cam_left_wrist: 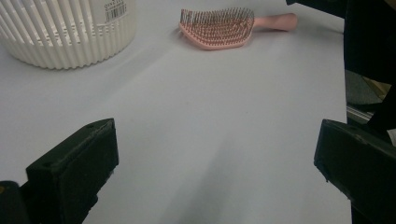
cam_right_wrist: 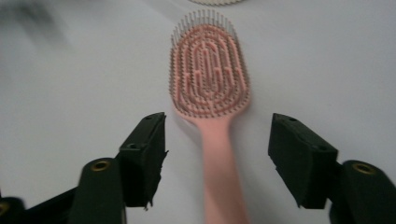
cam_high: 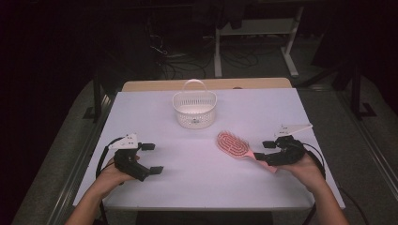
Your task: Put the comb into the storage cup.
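A pink hairbrush [cam_high: 233, 144] lies bristles up on the white table [cam_high: 202, 180], right of centre, with its handle toward the person's right hand. In the right gripper view my right gripper [cam_right_wrist: 217, 126] is open, and the brush's [cam_right_wrist: 208, 70] handle lies between the jaws with clear gaps on both sides. From above, the right gripper [cam_high: 264, 151] sits at the handle end. My left gripper [cam_high: 152, 158] rests at the table's left with its jaws spread wide and nothing between them. The left gripper view looks past its own open jaws [cam_left_wrist: 215, 140] to the brush [cam_left_wrist: 217, 29].
A white slatted basket [cam_high: 195, 110] with a bail handle stands at the table's far middle; in the left gripper view the basket [cam_left_wrist: 65, 32] is at the top left. The table's right edge lies close to the right hand. Dark floor, cables and desk legs lie beyond.
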### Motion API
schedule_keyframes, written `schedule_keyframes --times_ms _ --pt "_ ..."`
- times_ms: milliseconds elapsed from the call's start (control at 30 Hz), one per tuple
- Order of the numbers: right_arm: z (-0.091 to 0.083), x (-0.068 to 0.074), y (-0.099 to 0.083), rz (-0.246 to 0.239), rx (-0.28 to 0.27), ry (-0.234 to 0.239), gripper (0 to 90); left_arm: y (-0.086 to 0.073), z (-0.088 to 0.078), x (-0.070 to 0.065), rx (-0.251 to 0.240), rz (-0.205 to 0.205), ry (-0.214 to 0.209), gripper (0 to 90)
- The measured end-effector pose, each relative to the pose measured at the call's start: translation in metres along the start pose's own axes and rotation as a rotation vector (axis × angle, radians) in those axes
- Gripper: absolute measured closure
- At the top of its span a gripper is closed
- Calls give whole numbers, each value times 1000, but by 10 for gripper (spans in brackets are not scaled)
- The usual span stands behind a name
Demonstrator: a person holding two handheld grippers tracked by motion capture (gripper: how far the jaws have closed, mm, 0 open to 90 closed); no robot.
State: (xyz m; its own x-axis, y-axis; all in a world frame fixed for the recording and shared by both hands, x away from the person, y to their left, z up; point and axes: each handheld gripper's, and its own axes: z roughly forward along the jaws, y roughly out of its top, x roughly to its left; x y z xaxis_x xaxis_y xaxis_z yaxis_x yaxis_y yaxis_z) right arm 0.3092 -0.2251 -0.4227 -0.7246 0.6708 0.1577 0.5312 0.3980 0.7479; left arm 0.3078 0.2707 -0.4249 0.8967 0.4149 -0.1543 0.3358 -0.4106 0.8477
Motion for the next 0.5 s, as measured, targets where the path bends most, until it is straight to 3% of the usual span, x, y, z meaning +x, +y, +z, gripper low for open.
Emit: schedule_keyframes --times_ms 233,300,333,500 --pt "7 17 6 -19 -51 27 206 0 0 0 2 0 1 0" --pt "7 17 6 -19 -51 27 206 0 0 0 2 0 1 0" --pt "10 24 8 -26 -73 24 149 0 0 0 1 0 1 0" --pt "15 35 5 -23 -100 35 72 1 1 -1 0 1 2 0"
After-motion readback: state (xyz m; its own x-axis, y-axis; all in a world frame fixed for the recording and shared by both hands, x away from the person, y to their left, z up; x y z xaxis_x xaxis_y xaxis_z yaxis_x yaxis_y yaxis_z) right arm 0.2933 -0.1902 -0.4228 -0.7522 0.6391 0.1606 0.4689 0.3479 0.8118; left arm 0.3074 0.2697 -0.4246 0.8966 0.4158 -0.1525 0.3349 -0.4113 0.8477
